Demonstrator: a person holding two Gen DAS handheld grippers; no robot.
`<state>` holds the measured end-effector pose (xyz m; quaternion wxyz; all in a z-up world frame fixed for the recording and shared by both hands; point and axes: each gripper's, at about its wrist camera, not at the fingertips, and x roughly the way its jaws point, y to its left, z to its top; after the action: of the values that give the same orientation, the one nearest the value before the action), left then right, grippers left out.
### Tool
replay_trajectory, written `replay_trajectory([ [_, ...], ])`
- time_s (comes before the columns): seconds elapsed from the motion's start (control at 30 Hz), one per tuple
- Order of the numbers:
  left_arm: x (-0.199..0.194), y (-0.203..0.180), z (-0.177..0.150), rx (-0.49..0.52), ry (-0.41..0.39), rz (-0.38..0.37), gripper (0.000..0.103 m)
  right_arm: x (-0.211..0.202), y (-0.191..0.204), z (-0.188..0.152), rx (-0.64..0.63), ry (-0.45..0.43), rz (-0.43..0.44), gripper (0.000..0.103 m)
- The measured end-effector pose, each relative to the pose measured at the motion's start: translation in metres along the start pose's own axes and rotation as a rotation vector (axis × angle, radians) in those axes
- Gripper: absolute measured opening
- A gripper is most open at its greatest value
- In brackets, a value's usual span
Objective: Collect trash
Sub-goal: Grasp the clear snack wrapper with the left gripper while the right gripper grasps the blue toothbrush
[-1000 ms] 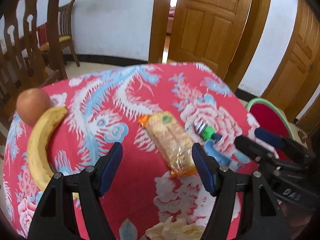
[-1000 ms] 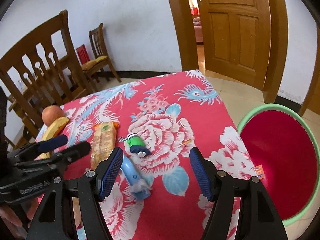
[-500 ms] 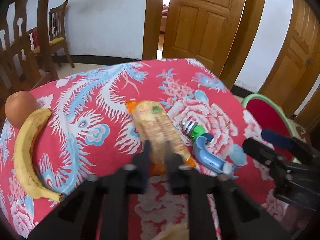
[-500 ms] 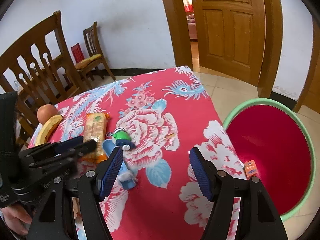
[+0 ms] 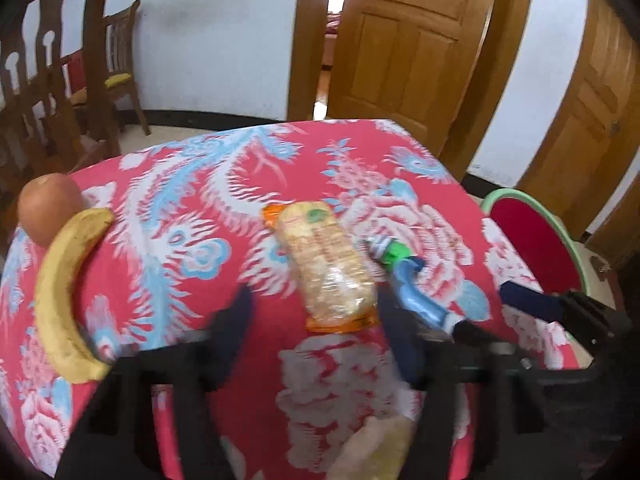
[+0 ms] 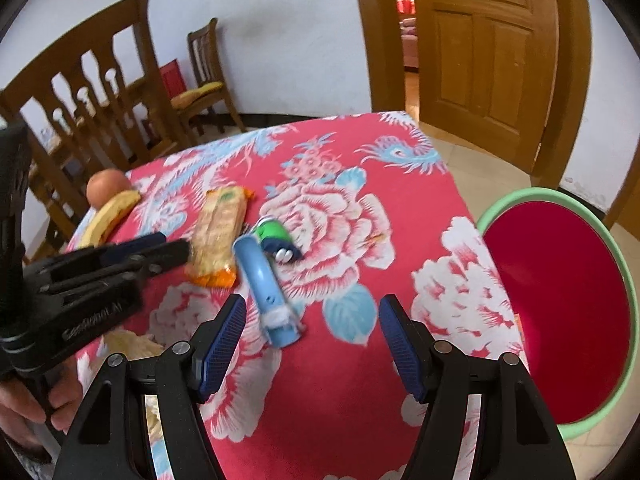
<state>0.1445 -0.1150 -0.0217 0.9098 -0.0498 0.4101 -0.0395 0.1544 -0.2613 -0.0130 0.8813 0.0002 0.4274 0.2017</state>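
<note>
Left tool point(image 5: 316, 332) jaws opening again, empty; biscuit packet point(image 5: 330, 268) unmoved.

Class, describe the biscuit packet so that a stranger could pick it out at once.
On the red floral tablecloth, look left of the big pink rose. The long clear biscuit packet with orange ends lies between the yellow banana and the light-blue plastic tube.
</note>
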Motion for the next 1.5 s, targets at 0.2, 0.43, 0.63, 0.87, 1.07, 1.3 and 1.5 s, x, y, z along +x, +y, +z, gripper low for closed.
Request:
replay_trajectory([
  [0.2,0.021,-0.015,0.001,0.042,0.033,0.051,0.072,0.003,0.008,-0.007,-0.053,0.026,0.031,0.069],
  [0.43,0.022,-0.002,-0.001,-0.028,0.006,0.014,0.046,0.005,0.010,-0.010,-0.083,0.039,0.040,0.065],
  [0.63,-0.005,0.002,-0.007,-0.059,-0.056,-0.036,0.043,0.008,0.015,-0.011,-0.103,0.040,0.025,0.056],
  [0.87,-0.039,0.014,-0.018,-0.085,-0.157,-0.032,0.043,0.007,0.026,-0.005,-0.122,0.025,0.054,0.055],
  [1.07,-0.031,0.019,-0.026,-0.095,-0.132,-0.028,0.043,0.018,0.039,-0.001,-0.112,0.032,0.082,0.055],
  [1.3,-0.035,0.013,-0.031,-0.066,-0.153,-0.007,0.043,0.029,0.050,0.000,-0.122,0.034,0.044,0.020],
  [1.5,-0.040,0.021,-0.029,-0.090,-0.185,-0.002,0.043,0.008,0.050,0.001,-0.140,-0.056,0.024,0.020],
])
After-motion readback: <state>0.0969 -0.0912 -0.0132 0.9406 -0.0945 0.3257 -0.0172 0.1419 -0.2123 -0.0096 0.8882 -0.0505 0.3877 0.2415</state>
